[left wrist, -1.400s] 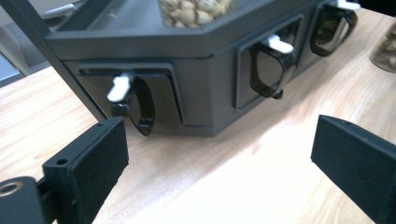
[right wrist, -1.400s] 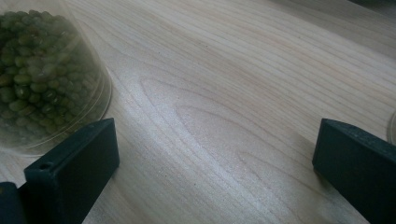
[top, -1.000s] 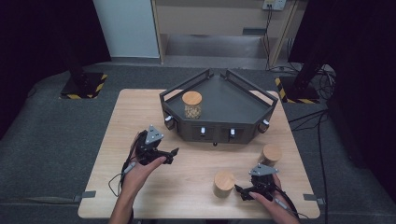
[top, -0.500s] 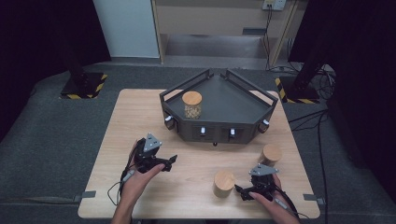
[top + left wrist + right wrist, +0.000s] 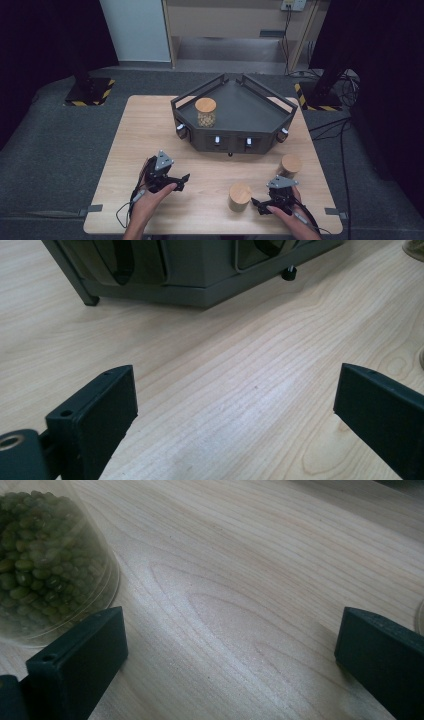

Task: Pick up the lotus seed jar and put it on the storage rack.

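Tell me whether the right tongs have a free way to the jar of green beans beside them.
Probably yes: the right tongs stand open, the jar sits just beside them, nothing between.

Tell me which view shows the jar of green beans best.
The right gripper view: the jar of green beans stands close, its contents plain. The high view shows its wooden lid from above. The left gripper view catches a sliver of glass at the edge.

Glass jar of green beans [image 5: 45, 560], wooden lid [image 5: 240, 190], upright on table. Stands just beside right gripper's [image 5: 263, 205] left fingertip [image 5: 80, 655], outside the wide-open jaws, not touching as far as visible.
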`<move>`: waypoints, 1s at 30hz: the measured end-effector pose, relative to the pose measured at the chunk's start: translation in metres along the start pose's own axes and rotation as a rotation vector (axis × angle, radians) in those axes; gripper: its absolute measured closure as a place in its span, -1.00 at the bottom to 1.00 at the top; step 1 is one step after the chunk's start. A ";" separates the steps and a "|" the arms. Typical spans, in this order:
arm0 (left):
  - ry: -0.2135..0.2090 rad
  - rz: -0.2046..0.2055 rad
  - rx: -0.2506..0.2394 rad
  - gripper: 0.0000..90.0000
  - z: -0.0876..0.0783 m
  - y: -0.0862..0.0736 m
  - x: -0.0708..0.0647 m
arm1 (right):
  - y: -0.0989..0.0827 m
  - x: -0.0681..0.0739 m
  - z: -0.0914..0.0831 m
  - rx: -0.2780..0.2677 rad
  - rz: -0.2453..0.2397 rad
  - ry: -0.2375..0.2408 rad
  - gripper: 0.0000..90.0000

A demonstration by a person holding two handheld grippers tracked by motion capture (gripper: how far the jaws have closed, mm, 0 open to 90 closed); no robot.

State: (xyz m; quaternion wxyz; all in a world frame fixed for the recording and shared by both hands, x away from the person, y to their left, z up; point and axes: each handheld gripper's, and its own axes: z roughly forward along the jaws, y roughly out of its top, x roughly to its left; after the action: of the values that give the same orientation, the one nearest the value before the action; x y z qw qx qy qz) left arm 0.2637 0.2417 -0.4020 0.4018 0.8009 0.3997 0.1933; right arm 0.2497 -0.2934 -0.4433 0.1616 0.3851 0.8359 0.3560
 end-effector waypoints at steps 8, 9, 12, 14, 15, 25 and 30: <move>0.006 -0.033 0.013 -0.94 0.006 -0.012 -0.003 | 0.000 0.000 0.000 0.000 0.000 0.000 -0.99; 0.006 -0.039 0.016 -0.94 0.007 -0.014 -0.003 | 0.000 0.000 0.000 0.000 0.000 0.000 -0.99; 0.015 -0.043 0.030 -0.94 0.009 -0.017 -0.005 | 0.000 0.000 0.000 0.000 0.000 0.000 -0.99; 0.021 -0.039 0.041 -0.94 0.011 -0.019 -0.006 | 0.000 0.000 0.000 0.000 0.000 0.000 -0.99; 0.020 -0.040 0.049 -0.94 0.011 -0.020 -0.006 | 0.000 0.000 0.000 0.000 0.000 0.000 -0.99; 0.058 -0.036 0.111 -0.94 0.017 -0.031 -0.013 | 0.000 0.000 0.000 0.000 0.000 0.000 -0.99; 0.071 -0.043 0.123 -0.94 0.018 -0.036 -0.013 | 0.000 0.000 0.000 0.000 0.000 -0.002 -0.98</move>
State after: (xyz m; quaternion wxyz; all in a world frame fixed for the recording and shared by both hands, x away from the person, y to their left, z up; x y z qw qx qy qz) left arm 0.2496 0.2359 -0.4415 0.3413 0.8079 0.4420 0.1882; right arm 0.2494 -0.2931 -0.4432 0.1622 0.3855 0.8359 0.3556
